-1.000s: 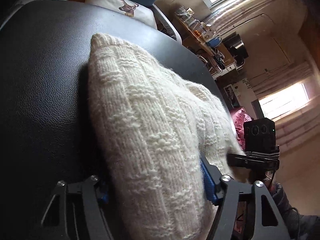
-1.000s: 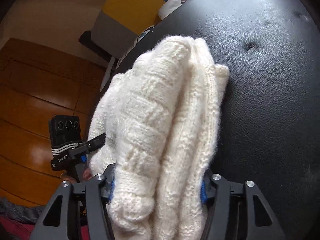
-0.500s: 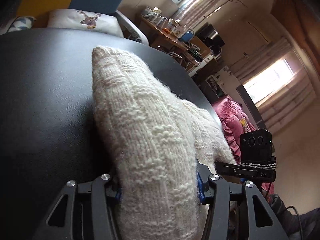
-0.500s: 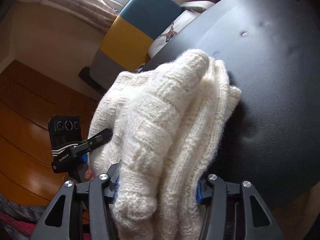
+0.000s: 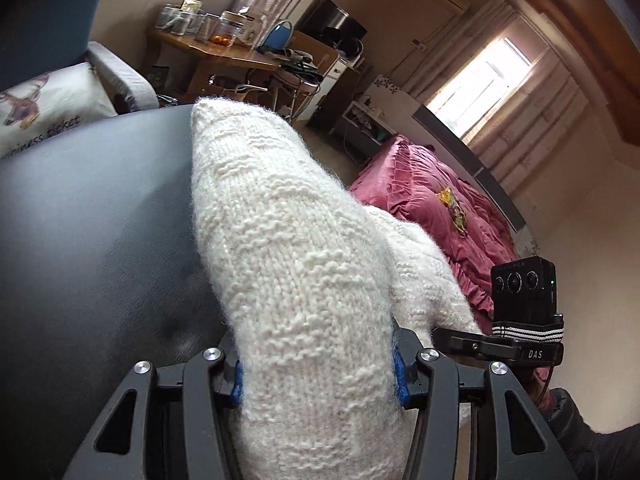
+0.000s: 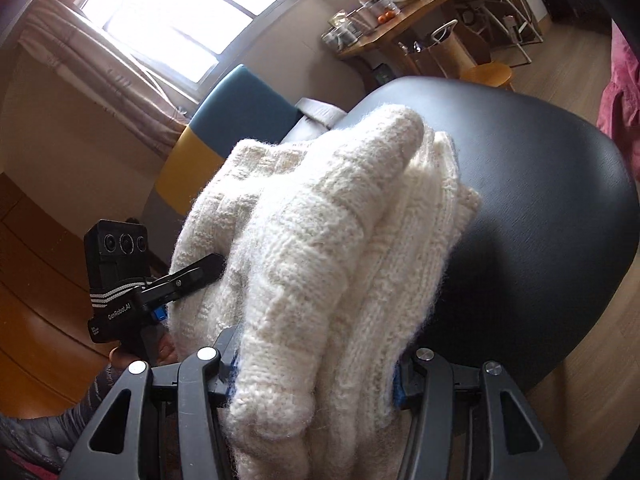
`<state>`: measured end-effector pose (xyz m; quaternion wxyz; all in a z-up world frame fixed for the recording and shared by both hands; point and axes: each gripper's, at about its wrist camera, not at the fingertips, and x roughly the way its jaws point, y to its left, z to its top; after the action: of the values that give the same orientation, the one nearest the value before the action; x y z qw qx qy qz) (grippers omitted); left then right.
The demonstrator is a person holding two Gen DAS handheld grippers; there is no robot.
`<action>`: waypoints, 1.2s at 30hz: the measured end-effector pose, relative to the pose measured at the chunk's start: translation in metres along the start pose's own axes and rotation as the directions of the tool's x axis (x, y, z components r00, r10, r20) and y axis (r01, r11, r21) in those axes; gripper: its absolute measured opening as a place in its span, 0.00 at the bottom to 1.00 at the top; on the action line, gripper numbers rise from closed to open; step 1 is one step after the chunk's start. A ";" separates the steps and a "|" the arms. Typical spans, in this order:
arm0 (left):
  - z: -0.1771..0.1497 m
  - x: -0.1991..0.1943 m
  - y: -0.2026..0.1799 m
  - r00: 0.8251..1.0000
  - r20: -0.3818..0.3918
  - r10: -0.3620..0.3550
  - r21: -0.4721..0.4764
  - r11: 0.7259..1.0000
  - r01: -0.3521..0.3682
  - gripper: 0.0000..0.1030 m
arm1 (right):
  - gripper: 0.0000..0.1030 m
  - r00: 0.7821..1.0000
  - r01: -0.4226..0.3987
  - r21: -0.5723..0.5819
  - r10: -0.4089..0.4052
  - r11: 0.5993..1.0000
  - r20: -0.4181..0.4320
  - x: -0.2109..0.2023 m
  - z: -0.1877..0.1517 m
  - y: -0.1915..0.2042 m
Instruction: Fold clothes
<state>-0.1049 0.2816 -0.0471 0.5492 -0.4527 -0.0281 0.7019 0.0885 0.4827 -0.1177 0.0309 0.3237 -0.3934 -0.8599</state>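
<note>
A thick cream knitted sweater (image 5: 292,248) is folded into a bundle and held up over a black leather seat (image 5: 88,220). My left gripper (image 5: 318,376) is shut on one end of the bundle. My right gripper (image 6: 316,376) is shut on the other end of the cream knitted sweater (image 6: 320,232), where several folded layers stack between the blue pads. The black leather seat (image 6: 552,208) lies under and behind the bundle. Each wrist view shows the other gripper beside the knit: the right gripper (image 5: 460,338), and the left gripper (image 6: 200,272) with a hand below it.
A white cushion with a deer print (image 5: 44,104) lies behind the seat, by a blue and yellow chair back (image 6: 224,124). A cluttered wooden table (image 5: 224,50) stands further back. A pink bedspread (image 5: 436,200) is to the right.
Both grippers have tilted upward and lifted the folded sweater, so the room beyond the seat has come into view. Both grips on the knit have held.
</note>
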 end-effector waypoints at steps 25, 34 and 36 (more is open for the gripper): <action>0.031 0.036 0.035 0.987 0.042 0.157 -0.056 0.986 -0.154 0.82 | 0.58 0.967 0.241 -0.282 -0.204 0.929 0.155 -0.061 0.007 -0.011; 0.014 0.051 -0.020 0.974 0.055 0.221 0.135 0.965 -0.226 0.82 | 0.37 0.928 0.313 -0.474 -0.371 0.823 -0.033 -0.010 -0.021 0.002; 0.009 0.068 -0.027 0.973 0.010 0.230 0.153 0.961 -0.229 0.82 | 0.33 0.942 0.288 -0.417 -0.333 0.862 -0.038 -0.010 -0.033 -0.023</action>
<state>-0.0895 0.3510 -0.0686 0.4973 -0.4121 0.0806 0.7592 0.1201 0.4800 -0.1447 -0.0204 0.4157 -0.1466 -0.8974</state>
